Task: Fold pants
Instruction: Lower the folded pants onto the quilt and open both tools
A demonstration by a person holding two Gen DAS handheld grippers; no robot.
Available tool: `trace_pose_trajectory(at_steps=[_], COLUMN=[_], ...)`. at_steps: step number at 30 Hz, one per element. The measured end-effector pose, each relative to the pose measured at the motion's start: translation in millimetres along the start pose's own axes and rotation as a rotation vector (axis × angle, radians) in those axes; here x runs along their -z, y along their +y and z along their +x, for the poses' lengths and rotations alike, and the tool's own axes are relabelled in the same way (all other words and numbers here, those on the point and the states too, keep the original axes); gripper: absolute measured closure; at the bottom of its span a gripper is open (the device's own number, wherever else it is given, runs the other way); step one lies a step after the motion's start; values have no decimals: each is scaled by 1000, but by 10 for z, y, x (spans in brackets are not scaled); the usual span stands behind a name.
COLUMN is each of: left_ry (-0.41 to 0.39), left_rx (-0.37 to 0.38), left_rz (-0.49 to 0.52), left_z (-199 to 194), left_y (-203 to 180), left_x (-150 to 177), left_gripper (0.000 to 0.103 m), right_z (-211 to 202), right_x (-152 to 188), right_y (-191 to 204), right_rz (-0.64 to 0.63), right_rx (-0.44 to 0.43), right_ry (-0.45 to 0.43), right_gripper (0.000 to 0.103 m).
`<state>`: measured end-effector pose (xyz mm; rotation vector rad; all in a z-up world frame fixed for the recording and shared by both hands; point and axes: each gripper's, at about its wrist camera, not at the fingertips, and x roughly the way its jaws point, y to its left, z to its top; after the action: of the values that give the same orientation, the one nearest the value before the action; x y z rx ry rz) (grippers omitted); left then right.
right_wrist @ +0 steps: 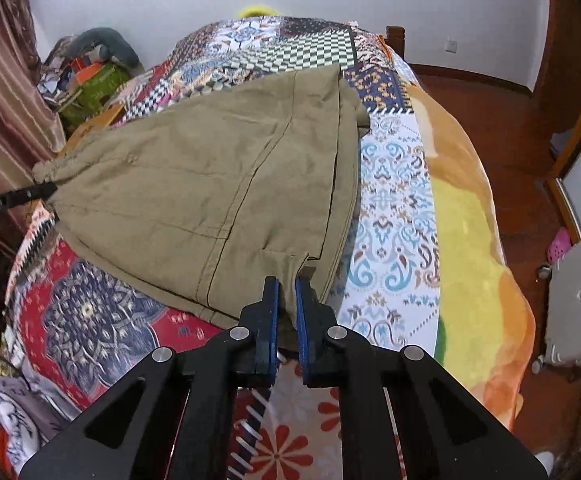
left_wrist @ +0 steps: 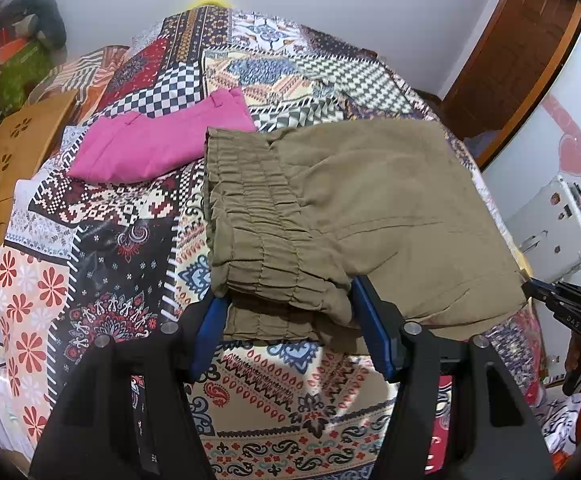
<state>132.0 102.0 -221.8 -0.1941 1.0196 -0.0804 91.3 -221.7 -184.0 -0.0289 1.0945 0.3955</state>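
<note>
Olive-khaki pants [left_wrist: 370,208] lie folded on the patterned bedspread, with the gathered elastic waistband [left_wrist: 266,240] toward me in the left wrist view. My left gripper [left_wrist: 290,304] has its blue-padded jaws wide apart around the near end of the waistband; cloth lies between them. In the right wrist view the same pants [right_wrist: 210,192] spread across the bed. My right gripper [right_wrist: 286,284] is shut on the near corner of the pants. The left gripper's fingertips [right_wrist: 46,190] show at the far left corner of the pants there.
Folded pink pants [left_wrist: 158,140] lie on the bed behind and left of the khaki pants. A wooden lap table [left_wrist: 14,152] stands at the left. A patterned bedspread [right_wrist: 394,200] covers the bed, with an orange-yellow blanket [right_wrist: 474,240] on its right side. A white suitcase [left_wrist: 554,224] stands on the right.
</note>
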Motion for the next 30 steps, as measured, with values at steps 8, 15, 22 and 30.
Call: trace_pose_trajectory(at_steps=[8,15,22,30], left_ry=[60,-54,-101,15], left_rx=[40,-82,11,-35], left_rz=[-70,58,70,100], left_z=[169,-285,-372,203], left_y=[169,-46,-270,-388], left_x=[141,21,-253,-136], left_gripper=[40,39,38,38], right_z=[131,-84,-207,200], right_x=[19,-151,-506,-609], right_y=[21,-22,271,695], right_rz=[-5,9,-54,-149], right_rx=[6,48,-17,-108], right_ry=[39,0,-100,-50], right_gripper=[94,72,66,66])
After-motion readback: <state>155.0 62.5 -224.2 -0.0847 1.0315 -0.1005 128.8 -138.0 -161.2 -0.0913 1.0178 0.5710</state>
